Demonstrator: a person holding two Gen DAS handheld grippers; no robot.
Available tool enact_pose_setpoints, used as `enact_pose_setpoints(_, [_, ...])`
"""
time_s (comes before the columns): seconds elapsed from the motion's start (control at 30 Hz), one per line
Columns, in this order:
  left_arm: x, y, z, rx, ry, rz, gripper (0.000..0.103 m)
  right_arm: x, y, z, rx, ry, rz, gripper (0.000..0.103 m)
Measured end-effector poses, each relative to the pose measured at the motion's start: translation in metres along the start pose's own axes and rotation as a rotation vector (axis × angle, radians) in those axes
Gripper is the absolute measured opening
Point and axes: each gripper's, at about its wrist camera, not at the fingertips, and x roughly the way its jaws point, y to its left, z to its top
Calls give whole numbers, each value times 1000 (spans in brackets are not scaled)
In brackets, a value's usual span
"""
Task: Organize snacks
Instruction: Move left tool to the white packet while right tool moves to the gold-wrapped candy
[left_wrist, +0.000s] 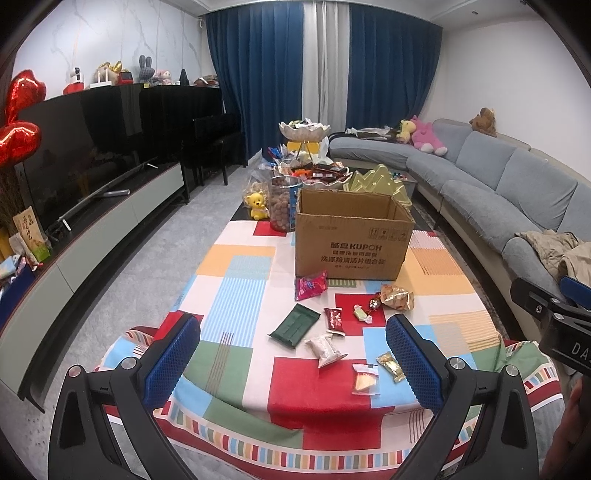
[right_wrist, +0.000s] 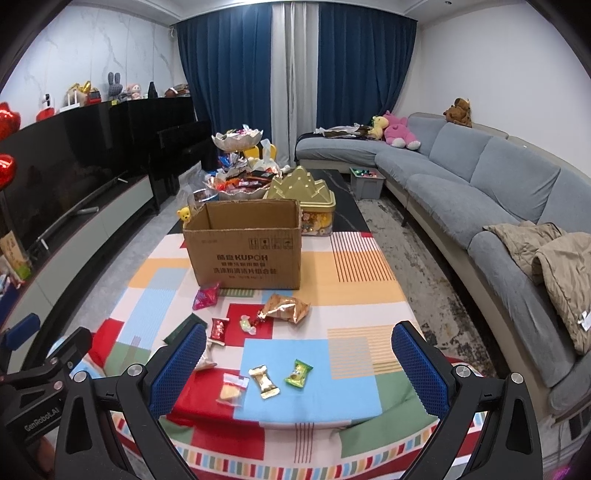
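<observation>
Left gripper and right gripper held wide, empty, above scattered snacks before cardboard box

Dark blue curtains with a pale centre strip cover the far wall between a marble-look wall on the left and a plain white wall on the right. A curved grey sofa runs along the right, plush toys at its far end. A television stands on a low cabinet opposite. The floor is grey.
</observation>
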Motion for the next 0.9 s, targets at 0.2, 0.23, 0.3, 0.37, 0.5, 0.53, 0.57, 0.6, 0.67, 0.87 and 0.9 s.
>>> enact_pose_setpoints(0.2, [12, -4, 2, 9, 20, 7, 102, 11, 5, 0, -21, 11, 3, 102])
enact_pose_setpoints(0.23, [14, -5, 3, 12, 23, 9, 102, 13, 4, 0, -21, 16, 3, 102])
enact_pose_setpoints(0.3, [19, -7, 2, 20, 30, 12, 102, 18, 5, 1, -22, 24, 4, 102])
enact_pose_setpoints(0.37, [24, -8, 2, 28, 38, 17, 102, 23, 6, 1, -23, 33, 6, 102])
enact_pose_setpoints(0.5, [37, -11, 3, 37, 65, 24, 102, 34, 9, 0, -41, 50, 6, 102])
enact_pose_setpoints(0.53, [40, -12, 3, 38, 73, 25, 102, 35, 9, -1, -44, 52, 5, 102])
enact_pose_setpoints(0.57, [43, -13, 2, 42, 84, 23, 102, 38, 9, -1, -47, 58, 4, 102])
enact_pose_setpoints(0.6, [46, -15, 2, 46, 91, 21, 102, 41, 8, -1, -48, 65, 3, 102])
enact_pose_setpoints(0.67, [53, -20, 1, 61, 109, 16, 102, 47, 5, -1, -46, 83, 3, 102])
enact_pose_setpoints(0.87, [76, -29, 4, 81, 160, 7, 102, 72, 0, -5, -37, 145, -8, 102])
enact_pose_setpoints(0.9, [80, -31, 4, 82, 168, 5, 102, 73, -1, -6, -36, 150, -9, 102])
